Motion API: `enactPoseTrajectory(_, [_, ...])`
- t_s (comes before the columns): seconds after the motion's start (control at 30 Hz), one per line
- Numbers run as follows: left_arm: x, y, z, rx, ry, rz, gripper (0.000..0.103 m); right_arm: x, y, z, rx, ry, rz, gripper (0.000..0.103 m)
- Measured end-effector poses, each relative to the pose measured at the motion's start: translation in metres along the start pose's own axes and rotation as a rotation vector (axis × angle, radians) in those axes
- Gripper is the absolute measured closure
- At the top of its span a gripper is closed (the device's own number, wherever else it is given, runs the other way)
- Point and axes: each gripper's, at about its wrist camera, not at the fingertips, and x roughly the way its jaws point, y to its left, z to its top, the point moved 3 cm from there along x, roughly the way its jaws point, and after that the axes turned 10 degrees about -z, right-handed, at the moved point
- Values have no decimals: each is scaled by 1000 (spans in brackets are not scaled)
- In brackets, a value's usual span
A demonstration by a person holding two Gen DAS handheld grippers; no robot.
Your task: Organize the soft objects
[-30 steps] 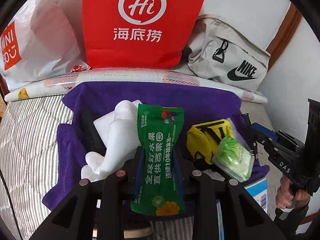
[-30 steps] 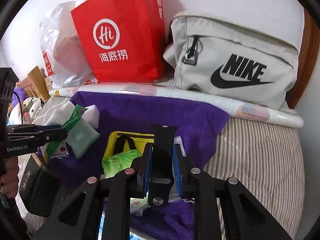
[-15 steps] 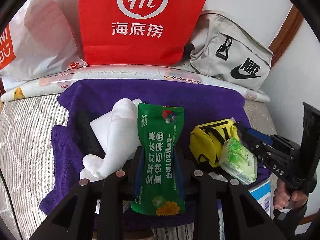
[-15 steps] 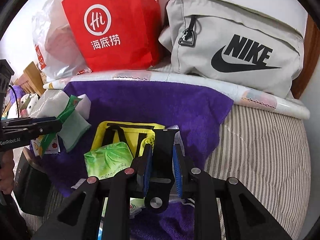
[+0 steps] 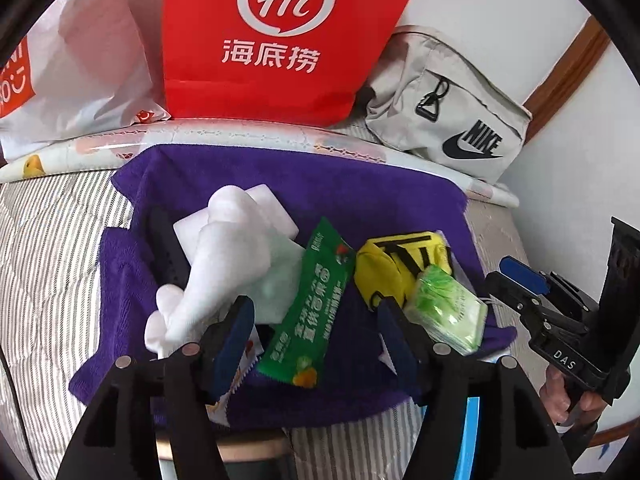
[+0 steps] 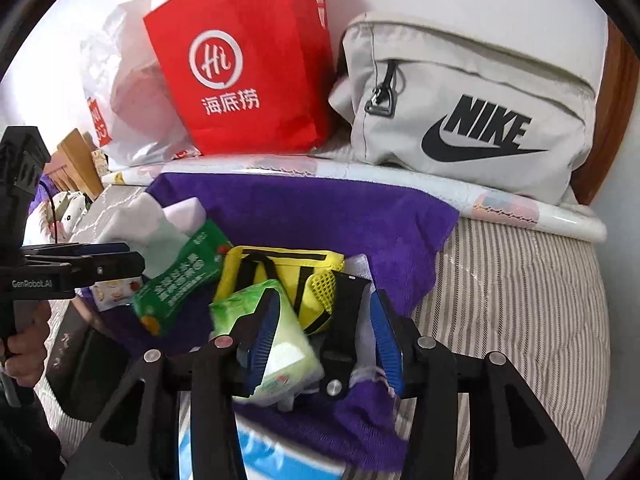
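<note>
left wrist view: the left hand-held gripper (image 5: 316,332) has just been opening, and its jaws now stand apart with the green snack packet (image 5: 310,312) lying loose between them, tilted, its upper end resting against the white cloth (image 5: 236,256). the pads no longer press on it. all of this sits on the purple towel (image 5: 280,184) spread over the striped bed (image 5: 52,264). to the packet's right lie the yellow pouch (image 5: 388,268) and the green tissue pack (image 5: 448,312), touching each other. the step in hand looks like a release: the packet has been set down among the other soft things. the next move probably calls for lifting straight back, so the fingers do not drag the packet or the cloth.

right wrist view: the right hand-held gripper (image 6: 324,336) has also just been opening; the black strap (image 6: 346,320) stands between its jaws, nearer the right pad, and seems free of both. the tissue pack sits against the left finger, over the pouch. the towel's right edge is near, with bare striped bed beyond it, so open room lies to the right. behind, the red bag (image 6: 248,68) and the grey nike bag (image 6: 472,100) stand along the wall, well apart from the pile. the left side is crowded by the other gripper.
</note>
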Motion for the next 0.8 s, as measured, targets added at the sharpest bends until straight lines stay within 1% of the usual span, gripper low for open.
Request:
enactPoseTrajectory(0.07, [-7,-5,-4,8,-4,-2,41,-9,1,-1,6,-3,1,54])
enactPoseTrajectory(0.13, [-14,-11,-9,17,-11,-3,41,-25,0,-4,20,-8,-2,50])
enactPoseTrajectory(0.17, [-19,-14,-12,21,-13,-1,40,-30,0,-6,24,-10,-7,47])
enactPoseTrajectory(0.2, [-24,-17,-15,26,-16,0,39,-39,1,-8,29,-9,-17,41])
enactPoseTrajectory(0.27, [-34,-25,-24,41,-24,5,37,-50,1,-12,37,0,-33,36])
enactPoseTrajectory(0.33, [-44,-30,-33,45,-33,10,30,-67,2,-20,44,-6,-41,36])
enactPoseTrajectory(0.4, [-56,-36,-43,49,-41,4,26,-84,5,-28,45,-15,-41,36])
enactPoseTrajectory(0.43, [-61,-39,-49,52,-45,1,25,-94,7,-33,48,-20,-45,35])
enactPoseTrajectory(0.5, [-74,-47,-60,63,-54,-1,25,-110,9,-43,48,-20,-56,26])
enactPoseTrajectory(0.57, [-89,-54,-73,76,-69,5,22,-128,13,-53,44,-27,-60,23])
enactPoseTrajectory(0.6, [-96,-58,-79,82,-78,9,18,-136,13,-59,49,-32,-58,23])
enactPoseTrajectory(0.7, [-117,-69,-98,103,-110,31,12,-162,14,-76,93,-26,-50,22])
enactPoseTrajectory(0.73, [-124,-73,-105,111,-122,39,9,-168,14,-80,102,-28,-51,21])
enactPoseTrajectory(0.8, [-138,-81,-122,128,-137,58,5,-186,17,-91,116,-48,-66,14])
